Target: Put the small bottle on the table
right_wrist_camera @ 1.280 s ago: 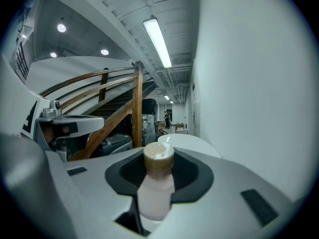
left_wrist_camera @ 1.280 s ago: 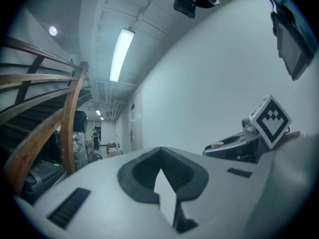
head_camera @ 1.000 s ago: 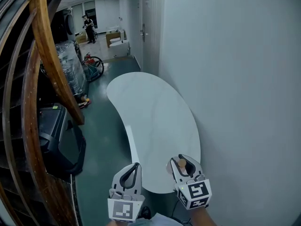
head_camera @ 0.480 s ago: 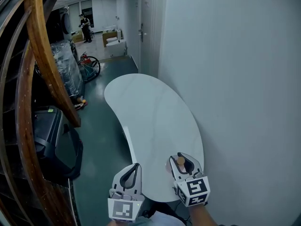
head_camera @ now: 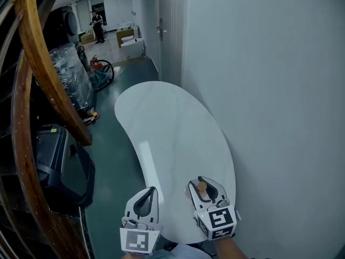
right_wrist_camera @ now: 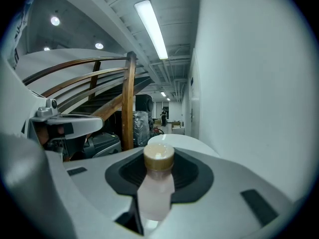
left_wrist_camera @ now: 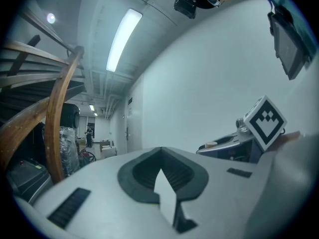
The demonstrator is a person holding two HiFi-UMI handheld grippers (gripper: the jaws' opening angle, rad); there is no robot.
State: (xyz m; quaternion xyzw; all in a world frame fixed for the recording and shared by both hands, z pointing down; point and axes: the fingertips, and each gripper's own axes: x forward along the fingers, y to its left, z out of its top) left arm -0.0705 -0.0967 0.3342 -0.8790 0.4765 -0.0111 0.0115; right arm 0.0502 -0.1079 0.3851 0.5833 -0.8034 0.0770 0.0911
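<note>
A small pale bottle (head_camera: 201,188) with a tan cap stands upright between the jaws of my right gripper (head_camera: 203,181), which is shut on it. In the right gripper view the bottle (right_wrist_camera: 156,184) rises between the dark pads of the right gripper (right_wrist_camera: 159,152), its cap uppermost. The bottle hangs over the near end of the white kidney-shaped table (head_camera: 161,123). My left gripper (head_camera: 146,192) is shut and holds nothing, beside the table's near left edge. The left gripper (left_wrist_camera: 162,157) shows its jaws meeting in its own view.
A white wall (head_camera: 269,90) runs along the table's right side. Curved wooden stair rails (head_camera: 38,74) and a black machine (head_camera: 64,166) stand at the left across a green floor strip (head_camera: 116,171). Wrapped goods (head_camera: 67,72) and a person (head_camera: 98,23) are far down the corridor.
The head view has shifted, so the table sits a little further left and larger. Both grippers sit slightly lower and left in the view. The bottle stays gripped.
</note>
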